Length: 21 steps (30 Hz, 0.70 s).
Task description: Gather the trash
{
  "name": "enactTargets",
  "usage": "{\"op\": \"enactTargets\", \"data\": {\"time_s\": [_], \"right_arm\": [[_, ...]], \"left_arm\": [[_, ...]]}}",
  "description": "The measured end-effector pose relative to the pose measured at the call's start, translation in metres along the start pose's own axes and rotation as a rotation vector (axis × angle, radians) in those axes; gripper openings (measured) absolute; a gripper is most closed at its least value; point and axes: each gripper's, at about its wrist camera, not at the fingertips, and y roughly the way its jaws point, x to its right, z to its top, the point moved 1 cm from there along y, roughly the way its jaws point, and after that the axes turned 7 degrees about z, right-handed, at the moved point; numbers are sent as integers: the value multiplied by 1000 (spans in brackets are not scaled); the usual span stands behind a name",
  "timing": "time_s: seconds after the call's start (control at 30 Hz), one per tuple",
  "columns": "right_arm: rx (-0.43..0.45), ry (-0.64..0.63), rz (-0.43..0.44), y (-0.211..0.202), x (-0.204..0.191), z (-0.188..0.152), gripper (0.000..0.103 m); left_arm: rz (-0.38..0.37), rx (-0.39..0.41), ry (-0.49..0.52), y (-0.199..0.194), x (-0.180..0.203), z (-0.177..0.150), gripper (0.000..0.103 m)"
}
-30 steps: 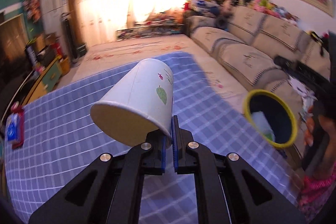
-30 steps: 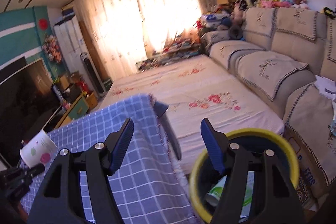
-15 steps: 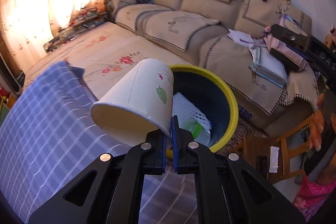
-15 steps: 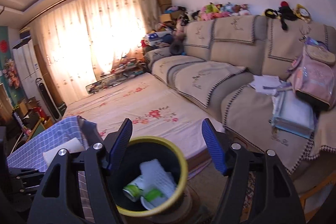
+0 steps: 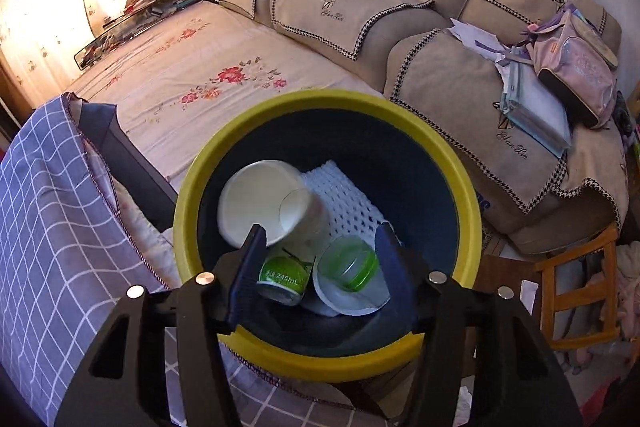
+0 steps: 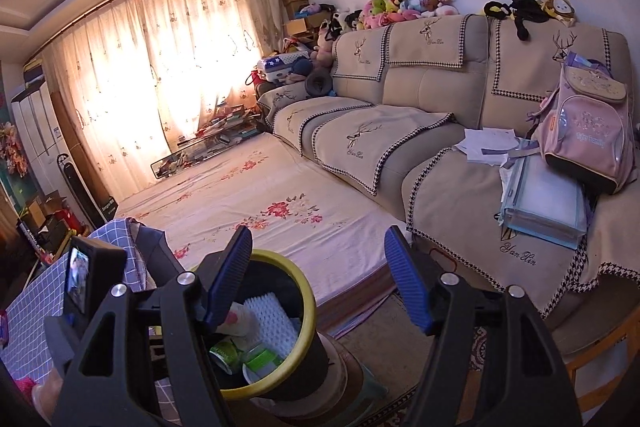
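While opening and empty, left tongs [image 5: 320, 255] above paper cup [image 5: 264, 207] inside yellow-rimmed bin [image 5: 192, 195].

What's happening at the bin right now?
The left gripper hangs over the yellow-rimmed bin, jaws opening with nothing between them. A paper cup lies inside on a white mesh sheet, by a green can and a lid. The right gripper hovers open and empty beside the bin.

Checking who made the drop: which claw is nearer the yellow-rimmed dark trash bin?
Left. The left claw hangs directly above the yellow-rimmed dark trash bin, jaws opening, empty; the right claw stands off beside it.
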Motion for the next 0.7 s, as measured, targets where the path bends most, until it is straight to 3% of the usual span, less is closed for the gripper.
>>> {"op": "enactTargets", "data": {"time_s": [0.13, 0.27, 0.43, 0.53, 0.63, 0.7], "right_arm": [[-11, -26, 27, -5, -11, -3, 67], [-40, -74, 62, -10, -28, -11, 70], [-85, -143, 145, -21, -59, -28, 76], [-100, -181, 209, -31, -82, -34, 85], [-92, -217, 267, -46, -103, -36, 96], [-84, -237, 294, -57, -113, -38, 96]], "left_arm": [[-10, 39, -65, -28, -21, -16, 62], [19, 144, -158, -88, -54, -47, 81], [170, 281, -229, -172, -92, -106, 98], [292, 339, -304, -222, -118, -155, 98], [410, 347, -393, -258, -141, -205, 98], [464, 345, -466, -282, -157, -239, 98]]}}
